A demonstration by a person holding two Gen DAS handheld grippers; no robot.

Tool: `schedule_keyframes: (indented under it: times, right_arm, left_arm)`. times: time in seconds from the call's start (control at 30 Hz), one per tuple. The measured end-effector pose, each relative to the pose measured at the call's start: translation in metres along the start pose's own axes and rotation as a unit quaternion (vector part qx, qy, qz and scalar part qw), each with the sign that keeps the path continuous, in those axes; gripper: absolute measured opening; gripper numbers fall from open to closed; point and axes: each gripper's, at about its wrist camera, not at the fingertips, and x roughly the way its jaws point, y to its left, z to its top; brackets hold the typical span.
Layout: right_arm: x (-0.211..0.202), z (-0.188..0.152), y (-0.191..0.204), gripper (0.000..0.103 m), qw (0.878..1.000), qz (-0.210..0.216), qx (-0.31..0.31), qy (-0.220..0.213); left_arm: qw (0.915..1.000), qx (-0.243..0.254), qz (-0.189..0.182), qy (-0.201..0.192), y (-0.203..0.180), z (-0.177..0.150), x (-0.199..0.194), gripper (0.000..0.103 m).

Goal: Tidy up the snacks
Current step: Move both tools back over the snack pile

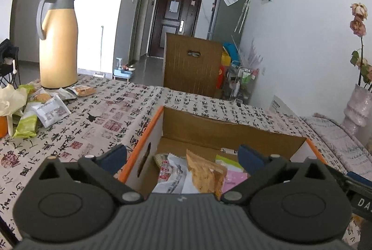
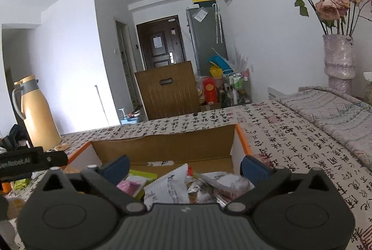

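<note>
- The left gripper point(image 1: 182, 157) hangs over the near end of an open cardboard box point(image 1: 232, 131) with orange edges; its two blue-tipped jaws stand wide apart and nothing is pressed between them.
- In the left wrist view, the box's contents sit in the gap between the jaws, lower down inside the box: a brown snack packet point(image 1: 205, 174) stands on edge at about 6 o'clock from the gap's middle, a white printed packet point(image 1: 172, 176) lies at about 7 o'clock, and a pink packet point(image 1: 233, 178) with a pale green one point(image 1: 226, 160) lies toward 4 o'clock.
- The right gripper point(image 2: 184, 167) hangs over the same box point(image 2: 162, 145), its jaws likewise spread wide and gripping nothing.
- In the right wrist view, a white crinkled wrapper point(image 2: 171, 186) pokes up at 6 o'clock below the gap, silvery wrappers point(image 2: 209, 191) lie at 5 o'clock, and a pink packet point(image 2: 127, 186) lies at 8 o'clock near the left-hand jaw. None of them touches a jaw.
- More loose snack packets point(image 1: 46, 105) lie in a heap on the calligraphy-print tablecloth point(image 1: 104, 115), at 10 o'clock from the left gripper, well apart from the box.
- A tan thermos jug point(image 1: 58, 40) stands just behind that heap, at 11 o'clock.
- A vase of dried roses point(image 2: 339, 59) stands at 2 o'clock from the right gripper, near the wall.
</note>
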Motion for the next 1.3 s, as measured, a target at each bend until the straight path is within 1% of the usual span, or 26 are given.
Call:
schedule_keyframes:
  times: [0.13,0.27,0.4,0.67,0.77,0.87,1.07,1.3]
  right_arm:
    - [-0.001,0.002,0.001,0.103,1.000,0.000,-0.003,-0.001]
    - [-0.007,0.007,0.003,0.103,1.000,0.001,-0.010,-0.007]
    - [-0.025,0.012,0.006,0.103,1.000,0.002,-0.020,-0.022]
    - [-0.072,0.015,0.004,0.103,0.999,0.010,-0.023,-0.042]
    - [-0.088,0.009,0.002,0.103,0.998,0.024,-0.024,-0.045]
    - [-0.102,0.000,0.001,0.103,0.998,0.032,-0.026,-0.039]
    - [-0.123,-0.024,-0.004,0.103,0.999,0.033,-0.029,-0.011]
    - [-0.141,-0.054,-0.014,0.103,0.999,0.021,-0.026,0.016]
  left_arm:
    - [1.0000,0.004,-0.002,0.004,-0.001,0.002,-0.002,0.103]
    - [0.9998,0.007,-0.007,-0.014,-0.005,0.008,-0.019,0.103]
    - [0.9996,0.011,-0.005,-0.024,-0.009,0.013,-0.036,0.103]
    - [0.9994,0.028,-0.007,-0.018,-0.012,0.004,-0.069,0.103]
    - [0.9993,0.033,-0.012,-0.013,-0.010,-0.004,-0.082,0.103]
    - [0.9994,0.032,-0.013,-0.005,-0.006,-0.015,-0.092,0.103]
    - [0.9993,0.032,-0.002,0.021,0.006,-0.038,-0.102,0.103]
    - [0.9982,0.040,-0.009,0.045,0.017,-0.061,-0.114,0.103]
